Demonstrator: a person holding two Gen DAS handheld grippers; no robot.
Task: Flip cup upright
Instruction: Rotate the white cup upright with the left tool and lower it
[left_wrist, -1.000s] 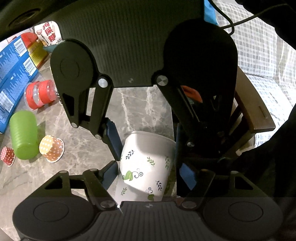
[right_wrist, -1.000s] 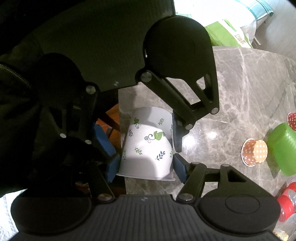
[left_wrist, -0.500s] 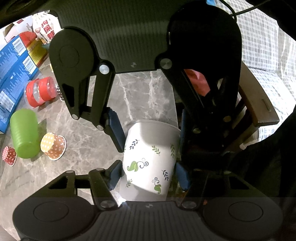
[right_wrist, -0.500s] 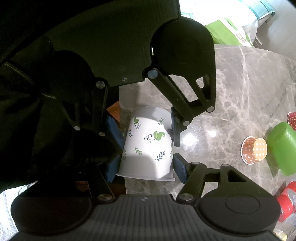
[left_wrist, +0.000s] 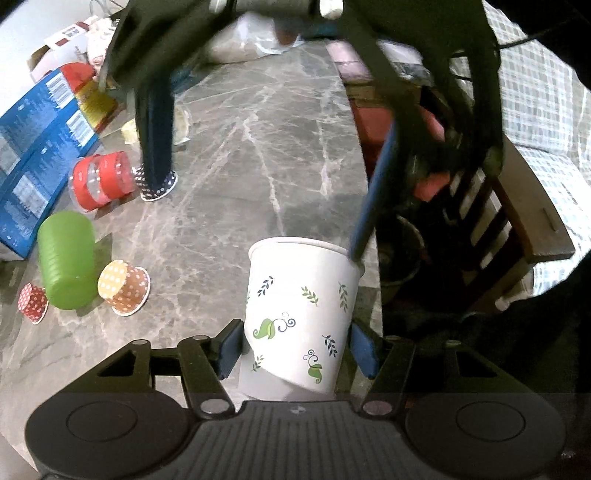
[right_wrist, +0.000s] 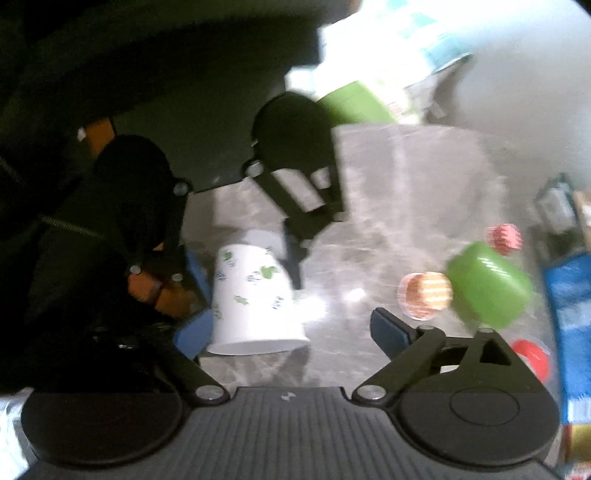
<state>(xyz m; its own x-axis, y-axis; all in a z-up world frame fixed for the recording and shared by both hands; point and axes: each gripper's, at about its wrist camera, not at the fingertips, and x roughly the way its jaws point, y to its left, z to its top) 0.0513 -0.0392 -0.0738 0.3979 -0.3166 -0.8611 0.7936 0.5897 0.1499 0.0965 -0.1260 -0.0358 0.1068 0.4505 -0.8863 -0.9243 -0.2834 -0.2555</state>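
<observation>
Marble table edge, cup beside.

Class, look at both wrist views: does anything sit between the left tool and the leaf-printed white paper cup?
Nothing visible does. The left tool already brackets the leaf-printed white paper cup, blue pads on both sides.

Bare grey marble tabletop lay beyond the white leaf-printed paper cup; toppled green plastic cup and orange dotted cupcake liner crowded the left.

Left hand-held gripper: matte black ribbed body, two round discs, silver pivot screws, black linkage arms, blue finger pads. Right hand-held gripper: same black build, blue pads, silver screws; frame blurred.
</observation>
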